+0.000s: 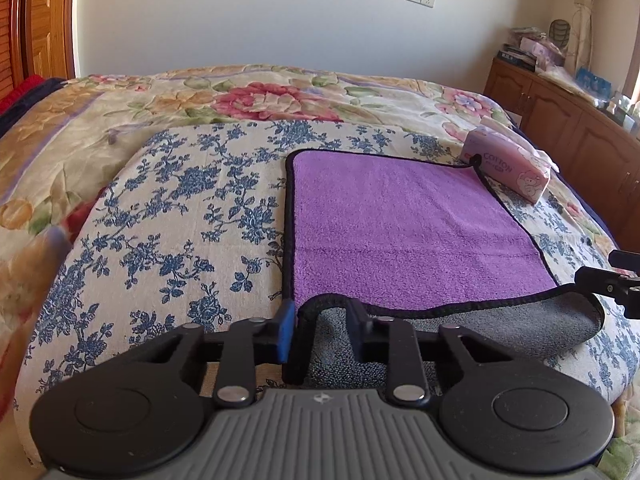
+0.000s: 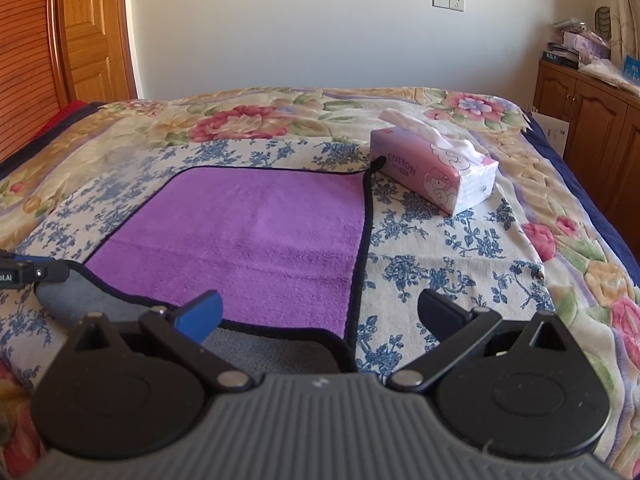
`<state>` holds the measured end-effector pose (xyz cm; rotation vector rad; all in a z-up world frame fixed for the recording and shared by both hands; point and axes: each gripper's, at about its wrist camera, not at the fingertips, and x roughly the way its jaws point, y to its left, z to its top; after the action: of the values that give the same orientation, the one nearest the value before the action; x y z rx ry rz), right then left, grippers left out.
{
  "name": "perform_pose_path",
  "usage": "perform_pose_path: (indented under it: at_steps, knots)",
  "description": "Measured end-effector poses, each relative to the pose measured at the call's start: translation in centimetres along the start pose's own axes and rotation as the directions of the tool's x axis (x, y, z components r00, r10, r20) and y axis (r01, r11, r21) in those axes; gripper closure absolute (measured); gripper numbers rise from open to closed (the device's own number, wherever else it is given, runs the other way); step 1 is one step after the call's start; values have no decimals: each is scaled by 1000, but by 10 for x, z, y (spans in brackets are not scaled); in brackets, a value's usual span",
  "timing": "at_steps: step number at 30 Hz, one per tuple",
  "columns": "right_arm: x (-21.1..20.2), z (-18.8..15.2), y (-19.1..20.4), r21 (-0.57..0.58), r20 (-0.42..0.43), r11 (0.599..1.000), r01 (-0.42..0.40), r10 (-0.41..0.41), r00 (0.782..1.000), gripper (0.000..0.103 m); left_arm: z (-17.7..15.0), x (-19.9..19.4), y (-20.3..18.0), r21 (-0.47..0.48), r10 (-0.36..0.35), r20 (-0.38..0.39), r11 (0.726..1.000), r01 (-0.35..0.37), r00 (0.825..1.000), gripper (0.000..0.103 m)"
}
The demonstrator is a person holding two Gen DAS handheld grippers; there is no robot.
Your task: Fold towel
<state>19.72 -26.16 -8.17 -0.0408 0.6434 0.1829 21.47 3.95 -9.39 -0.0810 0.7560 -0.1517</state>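
Note:
A purple towel with black piping and a grey underside lies flat on the blue-flowered cloth; it also shows in the right wrist view. Its near edge is turned up, grey side showing. My left gripper stands at the near left corner, jaws narrow around the raised black edge, which rests against the left blue pad. My right gripper is open wide over the near right corner, holding nothing. Its fingertip shows at the right edge of the left wrist view.
A pink tissue pack sits just past the towel's far right corner, touching its hanging loop. The floral bedspread surrounds the cloth. A wooden cabinet stands at the right, a wooden door at the far left.

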Motion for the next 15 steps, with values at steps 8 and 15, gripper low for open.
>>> perform_pose_path:
  at_steps: [8,15]
  knots:
    - [8,-1,-6,38,-42,999,-36,38,998,0,-1,1,2,-15,-10,-13,1000,10,1000,90]
    - [11,-1,-8,67,-82,996,-53,58,995,11,-2,2,-1,-7,-23,-25,1000,22,999,92]
